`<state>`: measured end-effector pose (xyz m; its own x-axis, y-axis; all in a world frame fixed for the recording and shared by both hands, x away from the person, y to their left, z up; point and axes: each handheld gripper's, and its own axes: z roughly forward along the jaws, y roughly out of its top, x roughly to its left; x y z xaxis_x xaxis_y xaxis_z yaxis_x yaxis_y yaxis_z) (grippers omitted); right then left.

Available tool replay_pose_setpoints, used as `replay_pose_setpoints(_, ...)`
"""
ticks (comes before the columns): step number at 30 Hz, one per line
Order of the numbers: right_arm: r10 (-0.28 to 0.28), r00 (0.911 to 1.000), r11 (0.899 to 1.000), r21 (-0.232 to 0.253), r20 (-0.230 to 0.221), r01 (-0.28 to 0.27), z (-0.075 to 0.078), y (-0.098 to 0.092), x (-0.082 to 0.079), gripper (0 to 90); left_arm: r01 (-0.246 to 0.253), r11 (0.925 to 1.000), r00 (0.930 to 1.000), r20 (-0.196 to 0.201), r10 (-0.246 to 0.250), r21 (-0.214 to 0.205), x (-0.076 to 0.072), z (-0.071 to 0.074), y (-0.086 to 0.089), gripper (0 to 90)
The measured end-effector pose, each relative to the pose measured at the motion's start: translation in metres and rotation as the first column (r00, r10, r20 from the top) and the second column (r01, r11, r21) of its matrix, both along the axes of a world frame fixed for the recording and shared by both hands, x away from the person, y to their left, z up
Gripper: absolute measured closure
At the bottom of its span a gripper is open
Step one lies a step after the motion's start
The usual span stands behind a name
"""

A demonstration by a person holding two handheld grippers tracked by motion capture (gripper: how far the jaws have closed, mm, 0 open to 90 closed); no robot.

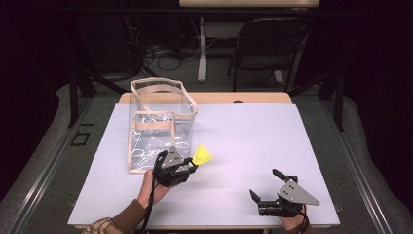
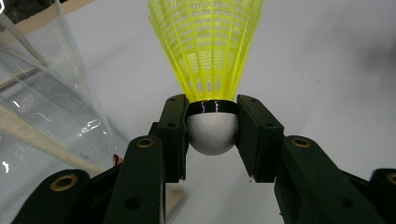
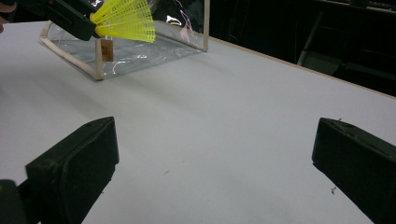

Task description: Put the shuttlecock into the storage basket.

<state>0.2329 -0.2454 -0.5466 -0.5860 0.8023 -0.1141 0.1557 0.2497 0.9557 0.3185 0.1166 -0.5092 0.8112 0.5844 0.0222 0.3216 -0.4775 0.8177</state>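
Note:
A yellow shuttlecock [image 2: 210, 51] with a white rounded cork base is clamped between the jaws of my left gripper [image 2: 212, 126], which is shut on the base. In the high view the left gripper [image 1: 190, 165] holds the shuttlecock [image 1: 202, 156] just off the front right corner of a clear plastic bag [image 1: 158, 122] with beige trim. My right gripper [image 1: 265, 183] rests near the table's front right, jaws wide open with nothing between them. The right gripper view shows the shuttlecock [image 3: 125, 21] in front of the bag [image 3: 140, 49].
A white sheet [image 1: 253, 141] covers the table. Beyond the far edge stand a folding chair [image 1: 268, 46] and a table leg among cables on the floor. The bag's open top faces up.

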Motion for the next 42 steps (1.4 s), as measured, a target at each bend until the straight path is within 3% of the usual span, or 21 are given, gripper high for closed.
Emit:
replay_pose_setpoints(21,0.000,1.0000,1.000,-0.002,0.003,0.000,0.000,0.000,0.001,0.0,-0.039,0.9985,0.9990,0.019,0.039,-0.039,0.001,0.018,0.026,64.7)
replay_pose_setpoints(42,-0.003,1.0000,1.000,-0.005,0.004,0.003,0.000,0.000,0.001,0.0,-0.127,0.9869,0.9899,0.050,0.132,-0.099,0.011,0.036,0.058,64.7)
